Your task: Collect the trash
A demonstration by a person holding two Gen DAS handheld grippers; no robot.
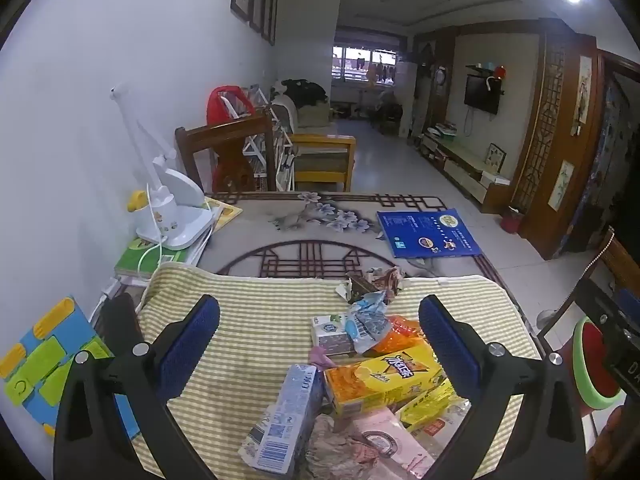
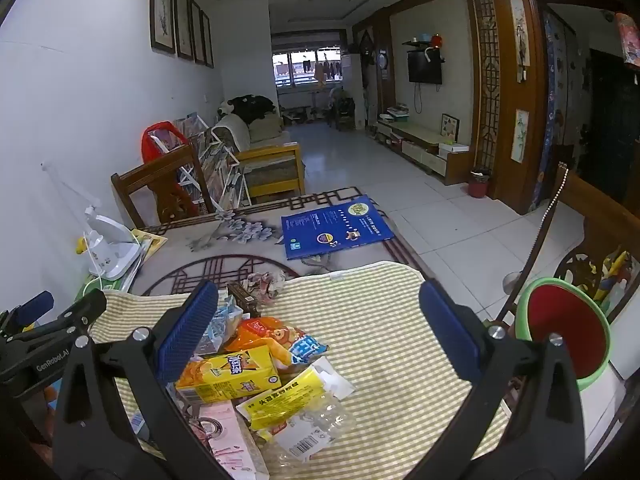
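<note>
Striped cloth [image 2: 380, 312] carries the litter; with both the left gripper [image 1: 320, 332] and right gripper [image 2: 320, 320] spread wide and empty, take the yellow drink carton [image 2: 228, 376] first, toward the green-rimmed bin [image 2: 568, 332] at right.

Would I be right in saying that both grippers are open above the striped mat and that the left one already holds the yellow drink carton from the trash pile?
Not quite: the left gripper holds nothing. The left wrist view shows its jaws wide apart, with the yellow drink carton lying untouched on the striped mat. The rest stands: the right gripper is open above the mat too.
</note>
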